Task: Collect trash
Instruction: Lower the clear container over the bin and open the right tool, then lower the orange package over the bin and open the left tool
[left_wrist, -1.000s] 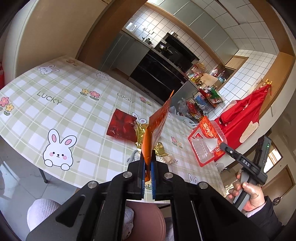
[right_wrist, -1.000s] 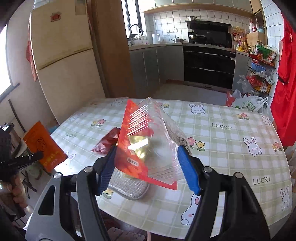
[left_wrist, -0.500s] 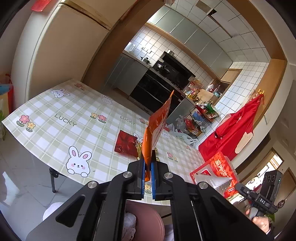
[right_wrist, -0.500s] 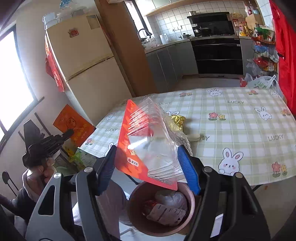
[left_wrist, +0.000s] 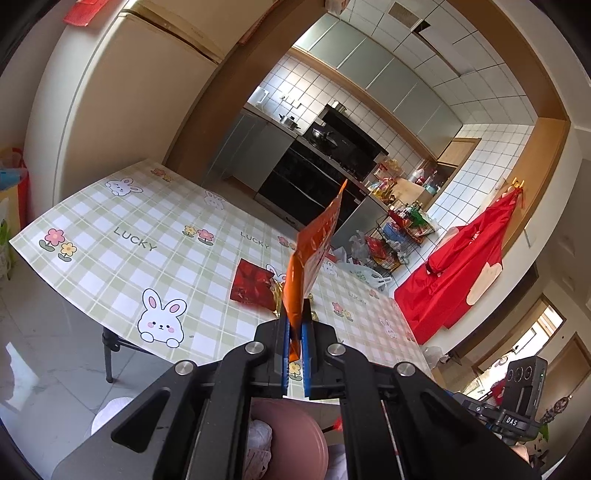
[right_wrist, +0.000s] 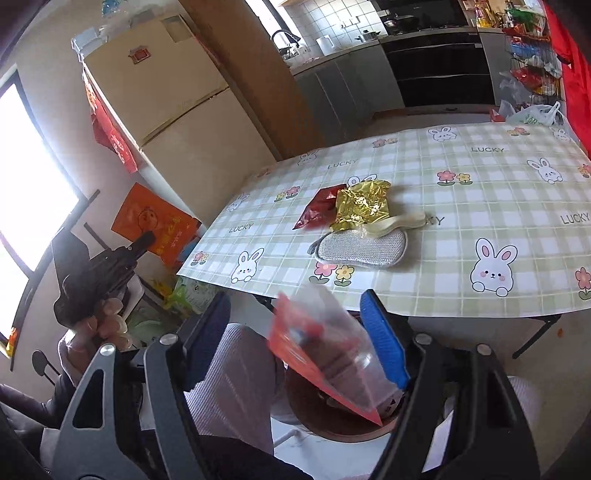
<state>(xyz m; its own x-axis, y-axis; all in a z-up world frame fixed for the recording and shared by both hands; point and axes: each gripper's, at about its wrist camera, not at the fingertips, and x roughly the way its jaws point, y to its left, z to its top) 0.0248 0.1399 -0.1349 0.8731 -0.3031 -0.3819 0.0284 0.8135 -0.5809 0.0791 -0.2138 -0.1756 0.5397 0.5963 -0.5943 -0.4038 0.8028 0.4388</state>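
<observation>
Right wrist view: right gripper (right_wrist: 295, 339) stood over a brown bin (right_wrist: 343, 424) on the floor, beside the person's knee in pale ribbed trousers (right_wrist: 236, 384). Its jaws were opening; a clear plastic tray with red card backing (right_wrist: 325, 350) lay between the blue pads (right_wrist: 384, 343), blurred, its lower corner at the bin's rim, left pad clear of it. Whether the right pad touched could not be told.

Left wrist view: left gripper (left_wrist: 294, 345) was clenched on an orange wrapper (left_wrist: 314, 254), which stood upright above the table's near edge.

On the checked tablecloth (right_wrist: 480, 192) lay a red wrapper (right_wrist: 317, 206), crumpled gold foil (right_wrist: 362, 203) partly over it, and a silver mesh pad (right_wrist: 362, 251) just in front.
</observation>
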